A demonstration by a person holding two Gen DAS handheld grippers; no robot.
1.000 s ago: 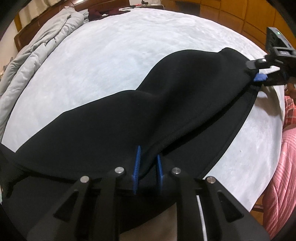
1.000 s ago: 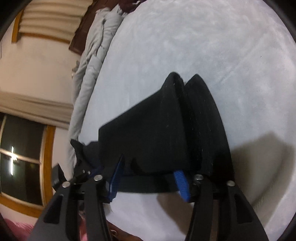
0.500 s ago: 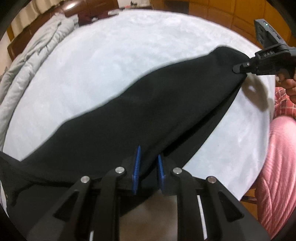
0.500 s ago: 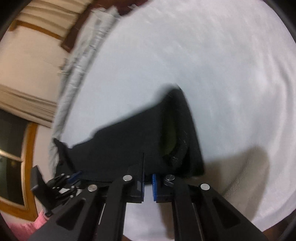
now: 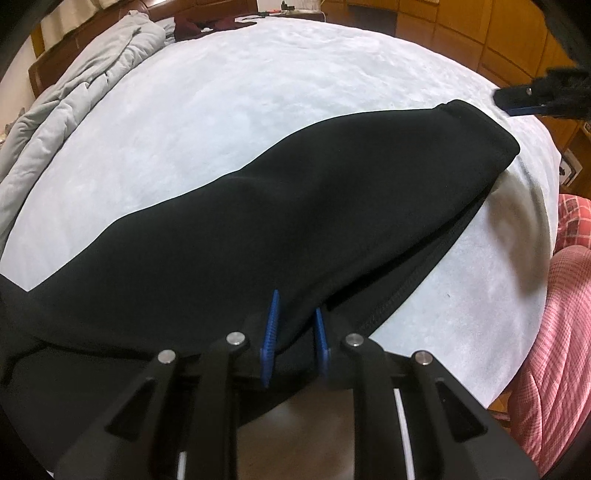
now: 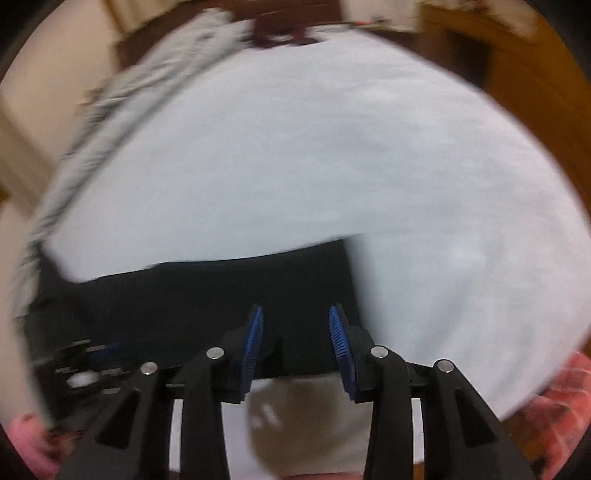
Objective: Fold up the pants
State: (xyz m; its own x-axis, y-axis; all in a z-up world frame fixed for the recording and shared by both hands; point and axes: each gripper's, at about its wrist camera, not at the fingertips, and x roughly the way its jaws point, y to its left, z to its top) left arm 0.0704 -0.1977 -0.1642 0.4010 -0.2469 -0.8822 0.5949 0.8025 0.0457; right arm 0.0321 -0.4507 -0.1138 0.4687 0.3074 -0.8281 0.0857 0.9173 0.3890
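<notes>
Black pants (image 5: 280, 221) lie stretched across a pale grey bed (image 5: 258, 92), one end at the bed's right side. My left gripper (image 5: 293, 325) is shut on the near edge of the pants. My right gripper (image 6: 297, 332) is open and empty, hovering above the pants (image 6: 229, 295); this view is blurred. In the left wrist view the right gripper (image 5: 532, 98) is lifted clear of the pants' far end. The left gripper (image 6: 88, 365) shows at the lower left of the right wrist view.
A crumpled grey duvet (image 5: 74, 96) lies along the bed's left side. Dark red clothing (image 5: 207, 26) lies at the bed's head. Wooden cabinets (image 5: 461, 33) stand behind. The person's pink checked clothing (image 5: 561, 314) is at the right edge.
My right gripper opened, let go of the pants' end and lifted away, swinging round. That end now lies on the bed. My left gripper kept its hold.
</notes>
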